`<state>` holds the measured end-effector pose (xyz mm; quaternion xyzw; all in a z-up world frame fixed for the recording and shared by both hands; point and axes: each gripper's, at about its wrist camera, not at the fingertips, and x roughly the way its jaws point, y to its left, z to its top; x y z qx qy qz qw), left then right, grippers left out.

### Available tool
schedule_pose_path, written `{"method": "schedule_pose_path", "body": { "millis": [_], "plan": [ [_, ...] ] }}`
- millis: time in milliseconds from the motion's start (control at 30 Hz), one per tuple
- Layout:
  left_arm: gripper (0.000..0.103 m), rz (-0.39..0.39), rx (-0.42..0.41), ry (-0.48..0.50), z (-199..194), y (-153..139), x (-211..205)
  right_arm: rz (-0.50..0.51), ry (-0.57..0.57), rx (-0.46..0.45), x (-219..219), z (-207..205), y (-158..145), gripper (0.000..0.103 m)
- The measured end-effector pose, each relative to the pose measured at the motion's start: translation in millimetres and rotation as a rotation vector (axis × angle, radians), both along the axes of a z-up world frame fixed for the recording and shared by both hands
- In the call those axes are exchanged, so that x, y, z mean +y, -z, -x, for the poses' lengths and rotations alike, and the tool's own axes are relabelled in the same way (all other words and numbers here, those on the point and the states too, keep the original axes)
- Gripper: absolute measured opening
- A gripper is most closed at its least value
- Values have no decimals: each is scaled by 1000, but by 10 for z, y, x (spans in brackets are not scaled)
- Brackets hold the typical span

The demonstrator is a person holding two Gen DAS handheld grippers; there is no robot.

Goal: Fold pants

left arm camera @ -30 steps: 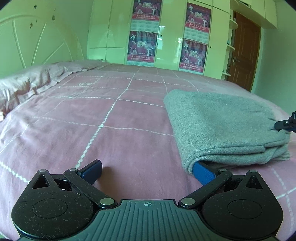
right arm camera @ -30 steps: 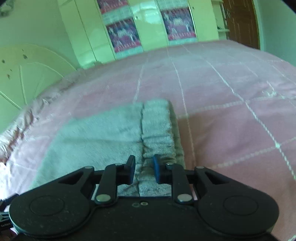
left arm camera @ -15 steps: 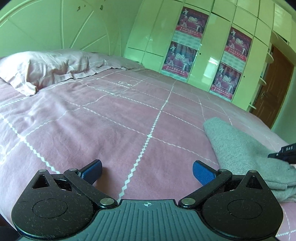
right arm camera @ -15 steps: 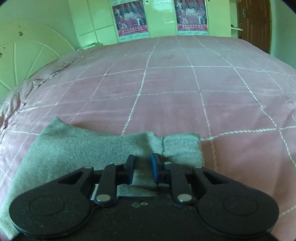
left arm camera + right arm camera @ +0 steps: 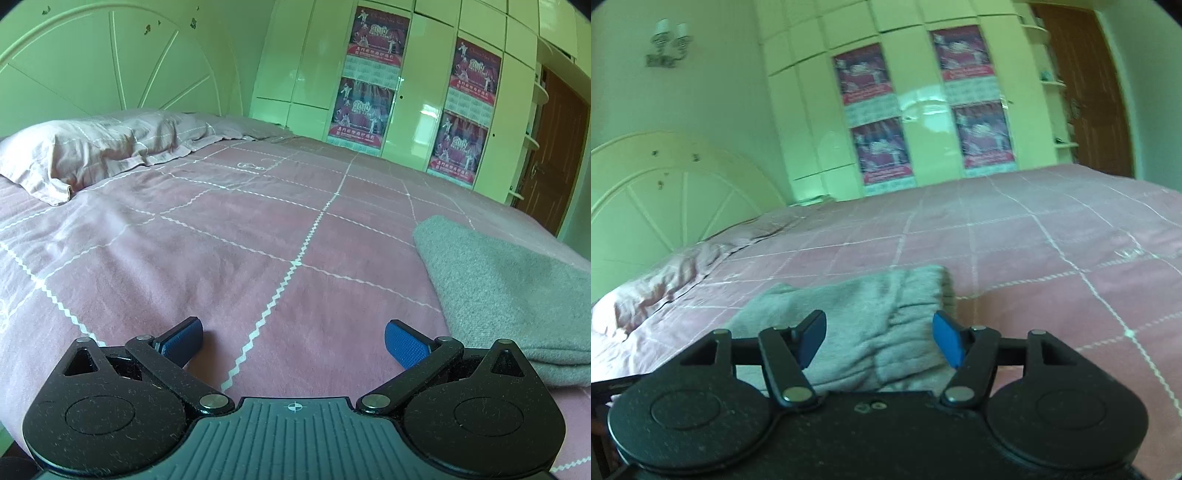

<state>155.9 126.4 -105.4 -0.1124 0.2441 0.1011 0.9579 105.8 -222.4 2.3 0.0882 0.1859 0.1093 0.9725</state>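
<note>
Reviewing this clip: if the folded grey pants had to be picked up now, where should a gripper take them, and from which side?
Probably the thick stacked edge of the pants, approached low from the near side; the layers there offer a graspable lip.

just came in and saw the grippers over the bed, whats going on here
A person with a gripper in each hand is folding grey pants on a pink checked bedspread. The pants lie folded into a compact bundle. The right gripper has just been opening its jaws; they now stand apart in front of the bundle, pads off the cloth. The left gripper is open too, over bare bedspread to the left of the pants, holding nothing. A pillow lies by the headboard.
</note>
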Motion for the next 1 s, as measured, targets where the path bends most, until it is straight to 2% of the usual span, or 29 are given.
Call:
{"method": "schedule_pose_path", "body": {
  "millis": [67,133,200,233,300,400,533,633,700,733,800,867,900,1000],
  "plan": [
    [103,-28,9,3,0,9,-34,50,-29,-22,127,-105,-24,54],
    [103,-45,13,12,8,12,-51,104,-48,-1,246,-229,-14,54],
    [103,-50,15,18,27,9,-56,262,-22,177,416,-472,134,54],
    [103,-50,15,19,36,5,-57,330,-34,213,475,-509,221,54],
    [103,-52,15,20,48,2,-63,366,-44,170,512,-428,241,54],
    [103,-63,17,22,45,0,-80,356,-55,133,514,-362,190,55],
    [103,-43,10,58,58,-96,-97,172,-24,64,285,-233,9,64],
    [103,-11,-23,127,-4,-233,-158,-14,27,45,-69,-194,-64,66],
    [103,14,-17,182,-119,-286,-203,-145,65,96,-355,-274,-26,67],
    [103,52,-2,219,-212,-298,-204,-221,84,132,-506,-321,24,68],
    [103,168,50,315,-446,-287,-176,-364,104,228,-782,-451,156,70],
    [103,331,129,401,-735,-238,-105,-485,91,341,-973,-628,289,75],
    [103,387,161,430,-858,-219,-80,-542,74,400,-1032,-726,363,76],
    [103,450,229,458,-1168,-211,-51,-634,38,513,-1125,-938,539,82]
  ]
}}
